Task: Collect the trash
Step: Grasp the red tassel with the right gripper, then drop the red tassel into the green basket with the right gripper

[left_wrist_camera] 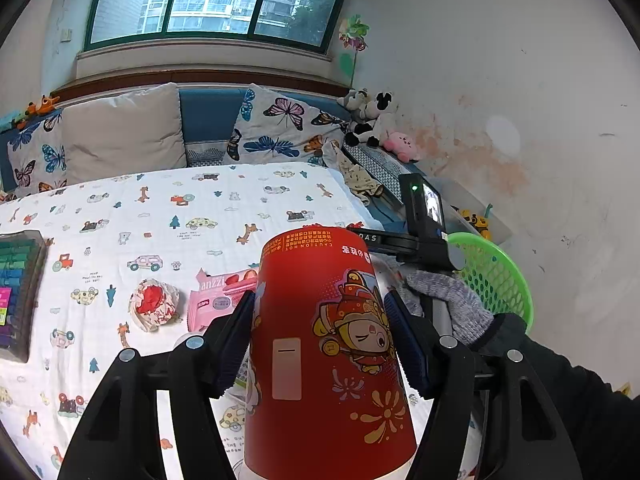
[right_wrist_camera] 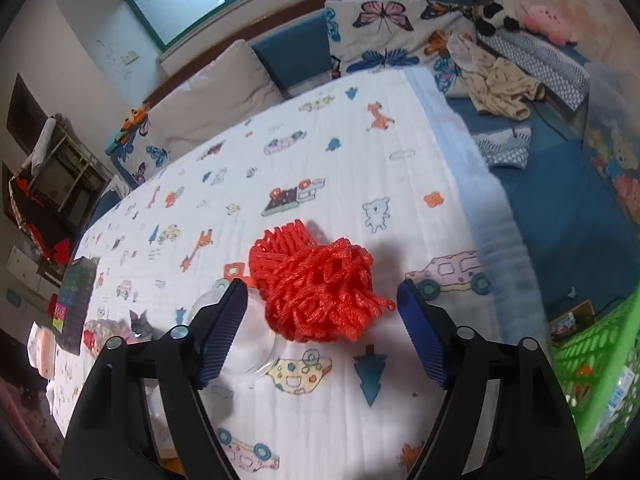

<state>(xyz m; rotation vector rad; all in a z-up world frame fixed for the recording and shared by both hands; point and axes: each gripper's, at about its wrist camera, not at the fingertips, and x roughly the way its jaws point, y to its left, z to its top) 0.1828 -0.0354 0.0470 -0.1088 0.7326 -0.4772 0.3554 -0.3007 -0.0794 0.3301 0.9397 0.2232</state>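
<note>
Going left to right on the bed: crumpled wrapper, pink snack packet half hidden, then the left claw clamped on an upside-down red paper cup. Only the right wrist view shows the red mesh net, sitting between the right claw pads, untouched. Green basket at the bed's right edge, contents too blurry.

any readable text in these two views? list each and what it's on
"CAUTION HOT", upside down, on the red paper cup in the left gripper.
"anzzi", first letter hidden, on the pink snack wrapper.
"SVD", as it appears, on the black arm of the right gripper.
Other cup print and bedsheet lettering: too small to read.
Right wrist view: none legible.
</note>
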